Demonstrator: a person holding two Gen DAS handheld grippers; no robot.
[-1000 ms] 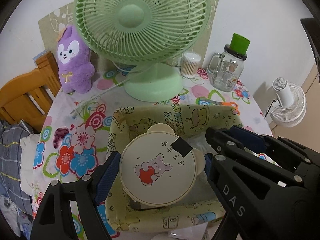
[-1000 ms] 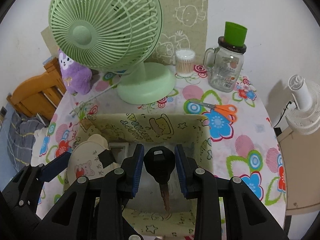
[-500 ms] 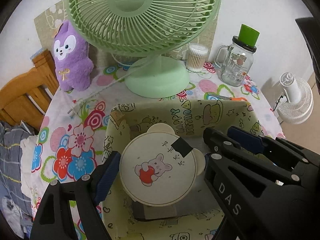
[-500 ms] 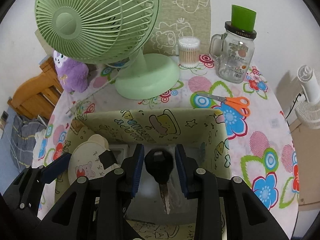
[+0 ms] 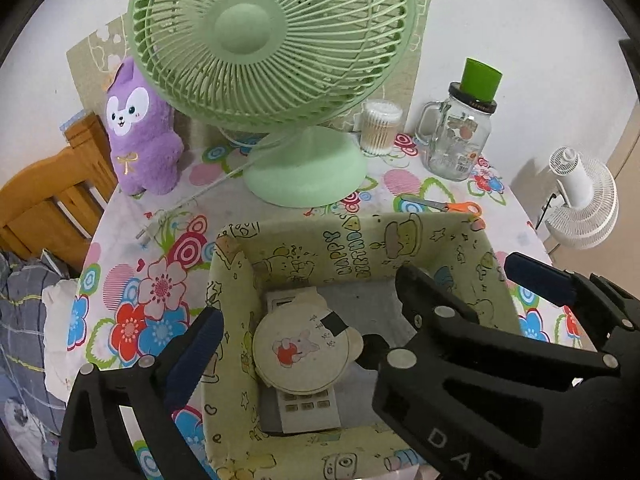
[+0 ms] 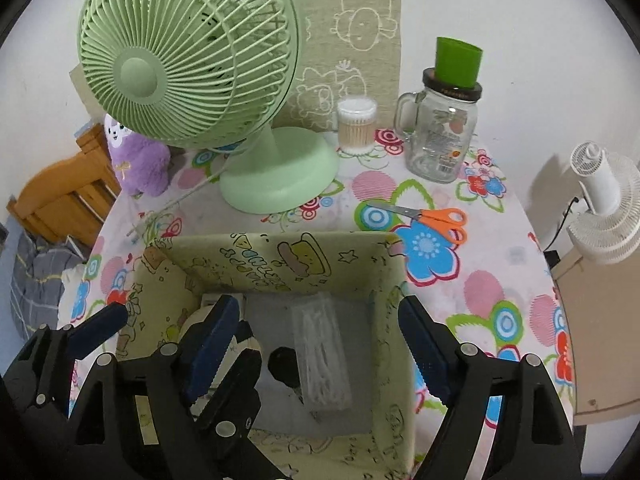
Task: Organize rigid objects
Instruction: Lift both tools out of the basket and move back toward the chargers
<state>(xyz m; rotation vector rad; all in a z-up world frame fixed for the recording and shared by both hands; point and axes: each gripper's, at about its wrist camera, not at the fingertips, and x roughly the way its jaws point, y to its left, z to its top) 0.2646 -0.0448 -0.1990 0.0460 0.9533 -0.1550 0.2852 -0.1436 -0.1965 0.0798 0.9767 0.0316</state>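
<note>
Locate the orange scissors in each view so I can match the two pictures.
Left wrist: scissors lie on the tablecloth right of centre, just beyond the box's far wall.
Right wrist: scissors lie right of centre, beyond the box's far right corner.
Shared landmark: the glass jar stands behind them.

Round bear-eared lid [image 5: 302,350] flat on calculator [image 5: 306,412], black key [image 6: 285,365], inside fabric box [image 5: 360,244]

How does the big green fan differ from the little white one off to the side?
The green fan stands on the flowered table, while the white fan stands beyond the table's edge, lower down. The green fan looks far larger. The green fan's grille faces sideways; the white fan's tilts upward. Both have round ribbed grilles.
</note>
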